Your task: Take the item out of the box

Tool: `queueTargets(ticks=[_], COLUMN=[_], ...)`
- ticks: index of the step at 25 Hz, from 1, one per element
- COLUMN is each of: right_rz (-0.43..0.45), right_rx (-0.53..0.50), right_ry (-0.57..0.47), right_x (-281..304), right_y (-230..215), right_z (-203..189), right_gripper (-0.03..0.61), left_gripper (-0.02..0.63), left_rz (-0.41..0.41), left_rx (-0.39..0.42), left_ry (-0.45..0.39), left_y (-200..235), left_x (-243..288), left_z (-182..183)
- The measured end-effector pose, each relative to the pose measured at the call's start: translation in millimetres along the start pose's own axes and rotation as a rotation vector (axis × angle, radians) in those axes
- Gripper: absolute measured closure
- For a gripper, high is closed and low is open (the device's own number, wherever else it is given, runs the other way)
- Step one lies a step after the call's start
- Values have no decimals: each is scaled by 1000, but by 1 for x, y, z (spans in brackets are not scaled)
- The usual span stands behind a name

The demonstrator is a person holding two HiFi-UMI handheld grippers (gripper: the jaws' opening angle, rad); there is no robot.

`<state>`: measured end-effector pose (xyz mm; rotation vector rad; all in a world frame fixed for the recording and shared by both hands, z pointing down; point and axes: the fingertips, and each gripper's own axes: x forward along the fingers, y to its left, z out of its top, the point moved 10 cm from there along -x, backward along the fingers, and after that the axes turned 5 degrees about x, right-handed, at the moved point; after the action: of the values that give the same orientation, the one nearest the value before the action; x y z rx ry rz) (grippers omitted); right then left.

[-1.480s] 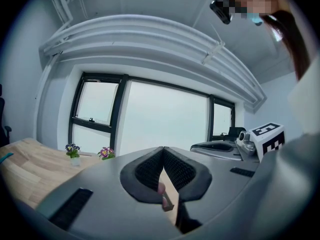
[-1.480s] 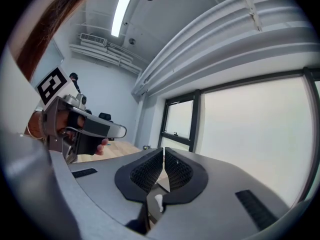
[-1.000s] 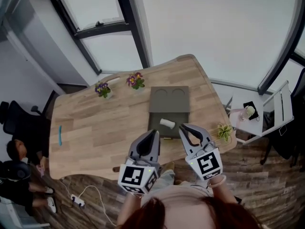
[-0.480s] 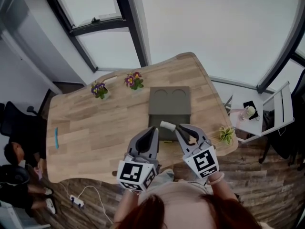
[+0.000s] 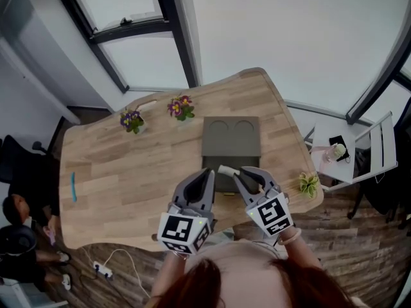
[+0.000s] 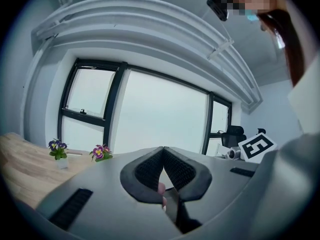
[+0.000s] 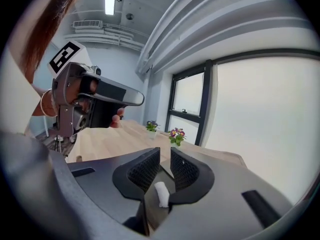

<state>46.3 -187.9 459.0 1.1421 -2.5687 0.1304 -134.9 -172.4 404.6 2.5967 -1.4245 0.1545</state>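
Note:
An open grey box point(image 5: 231, 144) lies on the wooden table point(image 5: 128, 165), its lid with two round recesses on the far side. A small white roll, the item point(image 5: 226, 170), lies in the near half. My right gripper point(image 5: 239, 171) hovers with its tips just beside the item. Its jaws are opening, with a narrow gap between them. Nothing is pressed between the pads, and the item point(image 7: 161, 194) shows below through the gap of the right gripper point(image 7: 165, 152). My left gripper point(image 5: 207, 173) hangs over the box's near left edge, shut and empty point(image 6: 163, 149).
Two small flower pots point(image 5: 132, 119) point(image 5: 182, 107) stand at the table's far side. A teal strip point(image 5: 72, 187) lies at the left. A potted plant point(image 5: 309, 184) sits at the right edge. A white side table point(image 5: 350, 156) stands beyond. A person point(image 5: 13, 213) sits at the left.
My right gripper has moved forward and left until its tips reach the white item in the box, and its jaws have parted slightly. The left gripper stays in place, shut.

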Motion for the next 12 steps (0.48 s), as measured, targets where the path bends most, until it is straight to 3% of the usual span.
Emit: queueTargets(ticks=[12], right_rz=[48], right_rx=[-15], right_ry=[152], right_x=[38], right_y=[-3], right_z=[-33], right_gripper=[502], left_gripper=[612], left_rz=[-10], left_rx=[-9], left_ry=[6], left_y=[25], left_x=[16], left_z=[-4])
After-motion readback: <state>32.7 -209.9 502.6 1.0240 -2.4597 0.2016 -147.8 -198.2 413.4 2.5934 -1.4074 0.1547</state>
